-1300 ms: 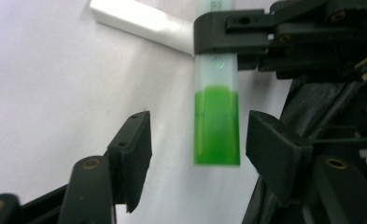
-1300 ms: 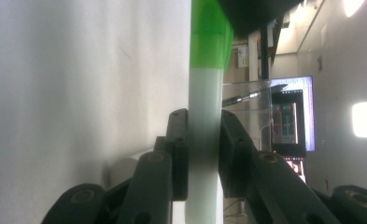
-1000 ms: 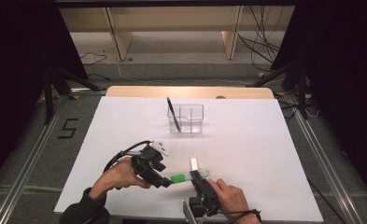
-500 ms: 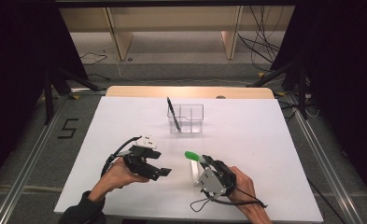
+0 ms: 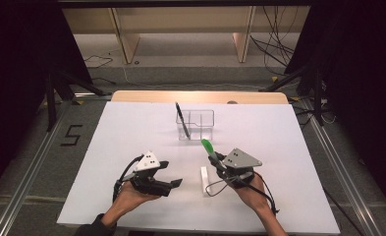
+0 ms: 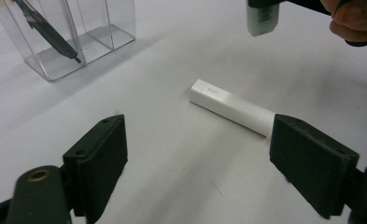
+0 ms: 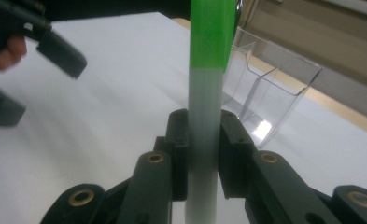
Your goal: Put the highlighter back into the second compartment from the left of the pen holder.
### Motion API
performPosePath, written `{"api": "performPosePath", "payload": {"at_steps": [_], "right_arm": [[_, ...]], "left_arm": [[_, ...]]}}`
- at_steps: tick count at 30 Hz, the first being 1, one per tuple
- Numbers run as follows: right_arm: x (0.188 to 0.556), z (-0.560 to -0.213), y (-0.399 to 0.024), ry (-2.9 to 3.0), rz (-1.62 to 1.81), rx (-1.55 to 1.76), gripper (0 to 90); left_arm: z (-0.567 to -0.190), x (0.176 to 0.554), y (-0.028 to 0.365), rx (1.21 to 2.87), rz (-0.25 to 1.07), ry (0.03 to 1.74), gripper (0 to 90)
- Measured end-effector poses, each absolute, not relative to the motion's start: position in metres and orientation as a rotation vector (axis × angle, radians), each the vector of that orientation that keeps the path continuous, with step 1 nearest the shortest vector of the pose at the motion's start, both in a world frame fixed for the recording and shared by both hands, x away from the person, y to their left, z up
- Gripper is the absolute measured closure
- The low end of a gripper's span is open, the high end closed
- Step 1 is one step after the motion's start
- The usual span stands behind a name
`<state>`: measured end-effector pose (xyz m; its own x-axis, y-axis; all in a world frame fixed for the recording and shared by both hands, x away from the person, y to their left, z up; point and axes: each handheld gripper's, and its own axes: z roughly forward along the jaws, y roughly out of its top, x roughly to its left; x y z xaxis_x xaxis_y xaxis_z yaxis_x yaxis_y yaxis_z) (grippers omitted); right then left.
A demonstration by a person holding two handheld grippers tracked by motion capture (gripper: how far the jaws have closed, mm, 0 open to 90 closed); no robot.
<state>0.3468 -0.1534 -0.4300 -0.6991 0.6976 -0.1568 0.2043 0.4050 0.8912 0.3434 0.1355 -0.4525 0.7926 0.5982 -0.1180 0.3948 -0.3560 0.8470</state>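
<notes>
White board (image 5: pixel 131 123) covers the table, its wooden far edge showing, with dark curtains at both sides and cables on the grey floor beyond. A clear divided holder (image 5: pixel 195 124) stands toward the far middle with a black pen (image 5: pixel 182 119) leaning in it. The right gripper (image 5: pixel 219 161) clamps a white marker with a green end (image 5: pixel 207 147), pointing it toward the holder. The left gripper (image 5: pixel 173 182) has just been opening; its jaws stand wide and empty above the board. A white cap (image 5: pixel 205 176) lies between the two grippers.
</notes>
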Motion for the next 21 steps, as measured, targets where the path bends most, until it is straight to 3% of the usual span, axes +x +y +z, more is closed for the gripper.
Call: {"api": "performPosePath", "payload": {"at_steps": [21], "right_arm": [[0.387,-0.423,-0.150,2.134,1.504,1.031,76.8]], "left_arm": [[-0.464,0.335,0.150,1.916,0.220,0.830,17.9]]}}
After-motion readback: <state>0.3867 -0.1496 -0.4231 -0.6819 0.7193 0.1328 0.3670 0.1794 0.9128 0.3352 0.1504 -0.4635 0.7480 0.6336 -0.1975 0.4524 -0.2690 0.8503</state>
